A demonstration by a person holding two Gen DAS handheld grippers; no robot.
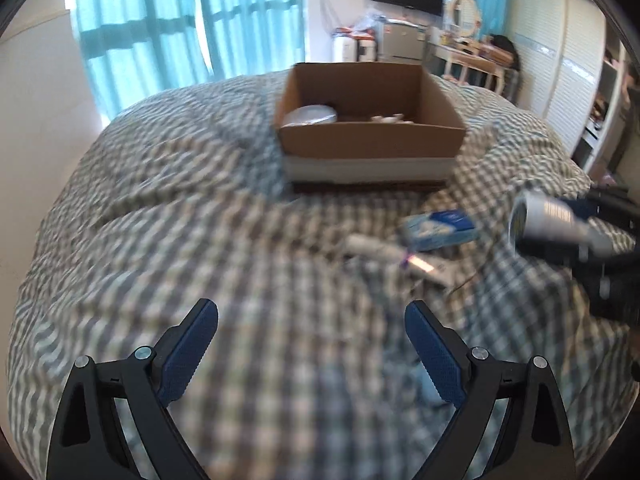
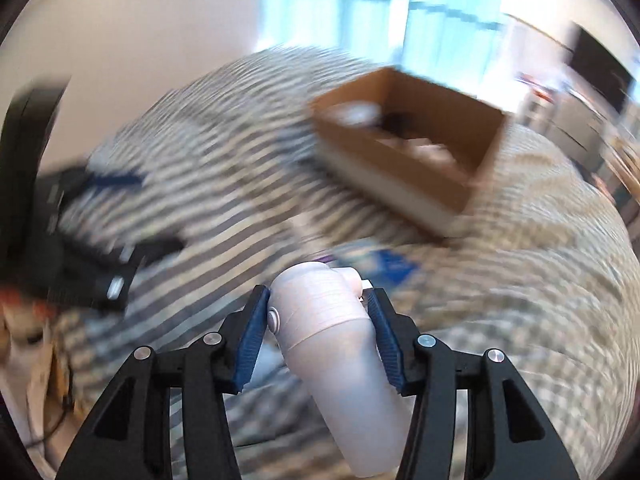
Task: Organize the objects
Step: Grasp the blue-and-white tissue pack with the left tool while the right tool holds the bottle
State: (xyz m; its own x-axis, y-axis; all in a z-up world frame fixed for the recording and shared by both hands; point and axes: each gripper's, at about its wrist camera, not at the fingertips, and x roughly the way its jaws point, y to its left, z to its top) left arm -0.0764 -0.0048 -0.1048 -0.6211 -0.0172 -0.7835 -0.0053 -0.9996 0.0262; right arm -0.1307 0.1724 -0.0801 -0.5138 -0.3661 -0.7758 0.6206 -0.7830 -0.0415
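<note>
Two grippers are seen above a checked bedspread (image 1: 168, 208). A pale cylindrical device (image 2: 324, 320) is clamped between the pads of the right gripper (image 2: 318, 300), short of the cardboard box (image 1: 370, 128). The left gripper (image 1: 312, 316) is held spread wide, with nothing between its fingers.

No text, label, brand, number or sign was legible in either view. The blue packet (image 1: 440, 229) on the checked bedspread (image 1: 200, 240) bore pale markings blurred beyond reading, and the round end of the silver cylinder (image 1: 552, 220) showed only an indistinct printed patch.
</note>
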